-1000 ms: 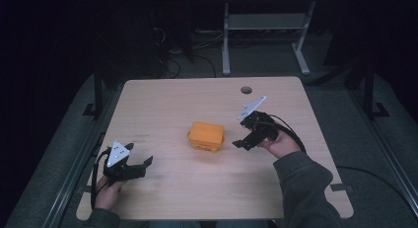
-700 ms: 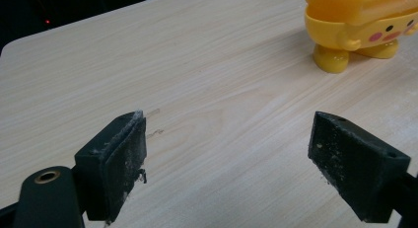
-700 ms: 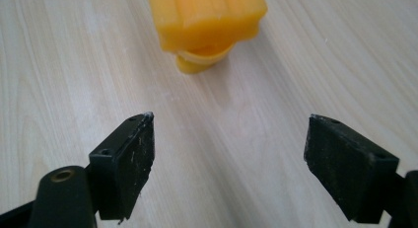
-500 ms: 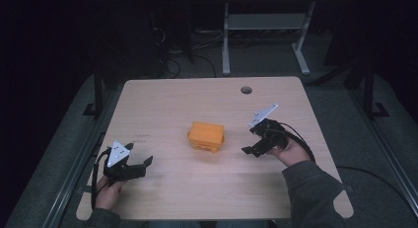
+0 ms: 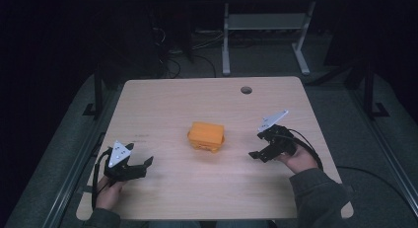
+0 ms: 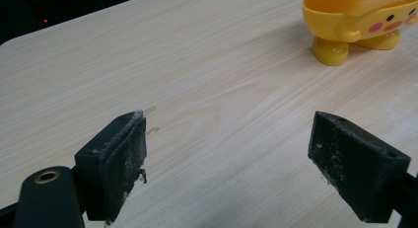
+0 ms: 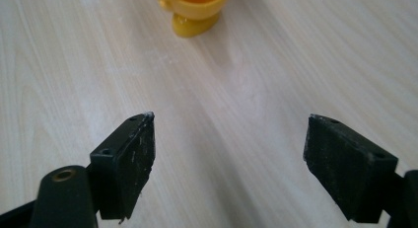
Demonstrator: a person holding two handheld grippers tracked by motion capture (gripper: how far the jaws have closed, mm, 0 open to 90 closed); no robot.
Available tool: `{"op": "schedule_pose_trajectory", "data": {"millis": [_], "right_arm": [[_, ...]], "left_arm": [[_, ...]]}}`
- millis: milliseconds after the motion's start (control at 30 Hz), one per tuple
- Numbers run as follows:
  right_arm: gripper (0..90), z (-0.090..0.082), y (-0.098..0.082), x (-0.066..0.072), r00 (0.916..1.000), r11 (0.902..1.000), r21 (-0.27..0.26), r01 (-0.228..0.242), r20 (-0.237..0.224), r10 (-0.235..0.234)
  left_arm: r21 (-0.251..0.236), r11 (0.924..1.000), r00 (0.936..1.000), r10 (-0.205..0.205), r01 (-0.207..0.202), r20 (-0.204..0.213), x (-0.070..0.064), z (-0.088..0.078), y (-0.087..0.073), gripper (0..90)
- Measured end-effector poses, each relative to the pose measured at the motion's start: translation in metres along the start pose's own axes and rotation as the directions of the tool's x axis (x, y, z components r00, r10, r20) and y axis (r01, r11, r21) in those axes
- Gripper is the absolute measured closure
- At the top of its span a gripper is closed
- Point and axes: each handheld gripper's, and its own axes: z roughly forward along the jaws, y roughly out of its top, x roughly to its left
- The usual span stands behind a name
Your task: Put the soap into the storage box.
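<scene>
The right gripper [image 5: 260,145], jaws wide, has backed toward the table's [image 5: 162,95] right edge, leaving the toy [image 5: 206,136] free

A yellow-orange toy container [image 5: 206,136] is marked with black eye dots and pink cheek spots. Pale wood grain is shown on the table [image 5: 197,99]. Both grippers' pads [image 6: 118,164] are black, flecked white.

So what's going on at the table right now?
A person holds a gripper in each hand at a wooden table. A yellow toy box with a cartoon face sits mid-table, untouched. The right gripper is open beside it, the left gripper open near the front edge. Neither holds anything.
</scene>
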Motion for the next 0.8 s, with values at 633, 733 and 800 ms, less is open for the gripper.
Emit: {"op": "schedule_pose_trajectory", "data": {"millis": [633, 733, 800], "right_arm": [[19.8, -0.009, -0.036, 0.002, 0.9981, 0.9981, -0.008, -0.061, 0.008, 0.061], [20.0, -0.011, -0.046, 0.003, 0.9971, 0.9970, -0.018, -0.076, 0.011, 0.076], [20.0, -0.011, -0.051, 0.003, 0.9962, 0.9962, -0.013, -0.086, 0.013, 0.086]], "left_arm": [[0.007, 1.0000, 1.0000, 0.006, -0.006, 0.002, -0.001, 0.002, -0.001, 14.0], [0.006, 1.0000, 1.0000, 0.003, -0.003, 0.002, -0.001, 0.002, -0.001, 14.0], [0.006, 1.0000, 1.0000, 0.005, -0.005, 0.000, -0.001, 0.001, -0.001, 14.0]]}}
